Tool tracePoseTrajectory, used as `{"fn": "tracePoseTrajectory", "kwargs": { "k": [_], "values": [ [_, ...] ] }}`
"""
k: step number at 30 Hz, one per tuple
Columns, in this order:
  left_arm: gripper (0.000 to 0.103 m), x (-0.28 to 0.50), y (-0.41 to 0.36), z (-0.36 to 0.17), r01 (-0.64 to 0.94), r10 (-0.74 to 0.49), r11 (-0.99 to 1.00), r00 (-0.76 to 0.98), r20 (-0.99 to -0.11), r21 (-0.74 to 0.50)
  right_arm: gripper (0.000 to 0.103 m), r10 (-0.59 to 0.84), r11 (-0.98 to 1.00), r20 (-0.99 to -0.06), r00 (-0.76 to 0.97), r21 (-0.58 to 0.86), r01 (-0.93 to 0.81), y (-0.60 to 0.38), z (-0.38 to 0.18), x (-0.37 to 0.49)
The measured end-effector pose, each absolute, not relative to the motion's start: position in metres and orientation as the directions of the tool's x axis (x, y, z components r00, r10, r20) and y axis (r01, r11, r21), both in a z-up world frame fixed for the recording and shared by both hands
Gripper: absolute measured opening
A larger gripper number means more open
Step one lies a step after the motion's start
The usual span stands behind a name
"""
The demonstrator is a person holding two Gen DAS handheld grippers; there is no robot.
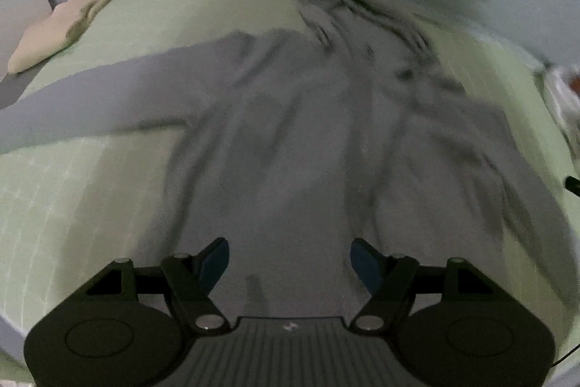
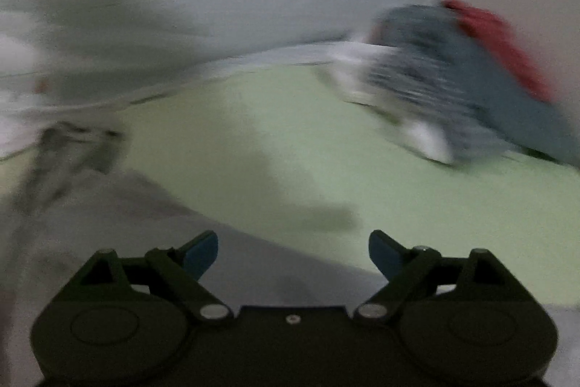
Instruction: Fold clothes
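The grey sweatshirt [image 1: 290, 140] is soft matt cloth on a pale green gridded sheet [image 1: 72, 198]; each gripper [image 1: 290, 260] is matt black plastic.

No text, label, brand, number or sign can be read in either view. A small pale mark sits on the ribbed body of the left gripper [image 1: 290, 260], just behind its fingers, but it is too small and blurred to make out. The pictures are smeared throughout, so any print on the cloth ahead of the grippers cannot be told.
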State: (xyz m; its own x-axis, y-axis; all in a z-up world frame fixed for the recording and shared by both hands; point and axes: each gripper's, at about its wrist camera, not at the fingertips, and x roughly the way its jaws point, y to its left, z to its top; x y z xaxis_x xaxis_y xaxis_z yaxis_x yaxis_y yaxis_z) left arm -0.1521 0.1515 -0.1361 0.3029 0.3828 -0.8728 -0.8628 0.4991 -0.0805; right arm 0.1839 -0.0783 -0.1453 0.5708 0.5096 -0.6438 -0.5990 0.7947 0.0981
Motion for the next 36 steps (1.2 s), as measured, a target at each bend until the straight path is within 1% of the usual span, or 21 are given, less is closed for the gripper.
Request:
{"fn": "tracePoseTrajectory", "kwargs": {
  "k": [1, 2, 5, 7, 13, 14, 15, 16, 17, 18, 19, 20, 21, 22, 23, 26, 28, 32, 33, 35, 36],
  "values": [
    [0.08, -0.152, 0.167, -0.136, -0.865, 0.393, 0.493, 0.315, -0.864, -0.091, 0.091, 0.544, 0.77, -0.642, 0.54, 0.128, -0.625, -0.055, -0.143, 0.185],
    [0.08, -0.149, 0.18, -0.135, -0.866, 0.402, 0.489, 0.326, -0.855, -0.1, 0.091, 0.58, 0.744, -0.639, 0.505, 0.163, -0.648, -0.031, -0.14, 0.187],
    [0.081, -0.131, 0.232, -0.142, -0.856, 0.415, 0.5, 0.371, -0.831, -0.133, 0.091, 0.67, 0.662, -0.629, 0.395, 0.264, -0.702, 0.044, -0.139, 0.194],
    [0.081, -0.115, 0.267, -0.152, -0.85, 0.416, 0.507, 0.386, -0.823, -0.143, 0.091, 0.705, 0.613, -0.625, 0.336, 0.298, -0.732, 0.088, -0.143, 0.198],
    [0.08, -0.05, 0.349, -0.18, -0.821, 0.381, 0.532, 0.453, -0.806, -0.21, 0.087, 0.68, 0.586, -0.678, 0.279, 0.274, -0.763, 0.194, -0.166, 0.209],
    [0.08, -0.038, 0.357, -0.185, -0.815, 0.375, 0.538, 0.46, -0.805, -0.215, 0.079, 0.673, 0.586, -0.686, 0.278, 0.265, -0.766, 0.205, -0.169, 0.21],
    [0.08, -0.032, 0.36, -0.189, -0.811, 0.38, 0.544, 0.468, -0.798, -0.217, 0.079, 0.664, 0.584, -0.692, 0.285, 0.242, -0.775, 0.213, -0.172, 0.21],
    [0.079, -0.027, 0.363, -0.193, -0.807, 0.386, 0.549, 0.476, -0.79, -0.219, 0.072, 0.652, 0.578, -0.7, 0.291, 0.21, -0.789, 0.222, -0.173, 0.21],
    [0.077, -0.022, 0.365, -0.197, -0.803, 0.392, 0.554, 0.484, -0.782, -0.22, 0.049, 0.632, 0.567, -0.712, 0.306, 0.155, -0.809, 0.231, -0.174, 0.208],
    [0.045, -0.018, 0.365, -0.199, -0.796, 0.406, 0.569, 0.49, -0.771, -0.207, 0.031, 0.609, 0.564, -0.718, 0.337, 0.094, -0.82, 0.238, -0.173, 0.208],
    [0.024, -0.015, 0.364, -0.201, -0.789, 0.421, 0.584, 0.496, -0.759, -0.192, 0.015, 0.599, 0.567, -0.718, 0.354, 0.068, -0.821, 0.243, -0.172, 0.21],
    [0.022, -0.011, 0.364, -0.203, -0.782, 0.435, 0.598, 0.502, -0.747, -0.177, 0.012, 0.607, 0.572, -0.713, 0.352, 0.085, -0.816, 0.247, -0.173, 0.215],
    [0.017, -0.008, 0.364, -0.203, -0.779, 0.441, 0.601, 0.51, -0.739, -0.18, 0.011, 0.615, 0.577, -0.707, 0.349, 0.102, -0.81, 0.25, -0.173, 0.22],
    [0.015, -0.006, 0.363, -0.205, -0.776, 0.442, 0.603, 0.519, -0.732, -0.186, 0.01, 0.622, 0.582, -0.702, 0.346, 0.119, -0.804, 0.254, -0.173, 0.225],
    [0.014, -0.004, 0.363, -0.206, -0.774, 0.442, 0.604, 0.524, -0.728, -0.19, 0.01, 0.625, 0.585, -0.698, 0.349, 0.123, -0.802, 0.259, -0.173, 0.23],
    [0.013, 0.007, 0.365, -0.209, -0.768, 0.44, 0.609, 0.533, -0.723, -0.196, 0.009, 0.609, 0.585, -0.693, 0.386, 0.064, -0.809, 0.282, -0.174, 0.239],
    [0.01, 0.019, 0.37, -0.211, -0.773, 0.459, 0.607, 0.529, -0.714, -0.182, 0.009, 0.606, 0.583, -0.691, 0.395, 0.047, -0.811, 0.299, -0.174, 0.244],
    [0.01, 0.027, 0.378, -0.21, -0.777, 0.451, 0.596, 0.533, -0.716, -0.204, 0.009, 0.603, 0.595, -0.688, 0.403, 0.052, -0.802, 0.321, -0.175, 0.255],
    [0.01, 0.027, 0.377, -0.21, -0.776, 0.451, 0.599, 0.532, -0.717, -0.199, 0.009, 0.597, 0.594, -0.694, 0.402, 0.046, -0.803, 0.324, -0.174, 0.257],
    [0.015, 0.024, 0.374, -0.209, -0.771, 0.447, 0.604, 0.536, -0.717, -0.2, 0.012, 0.587, 0.586, -0.71, 0.39, 0.04, -0.809, 0.331, -0.171, 0.26],
    [0.022, 0.02, 0.374, -0.208, -0.763, 0.425, 0.606, 0.551, -0.718, -0.226, 0.014, 0.584, 0.569, -0.729, 0.356, 0.055, -0.821, 0.332, -0.168, 0.263]
  ]
}}
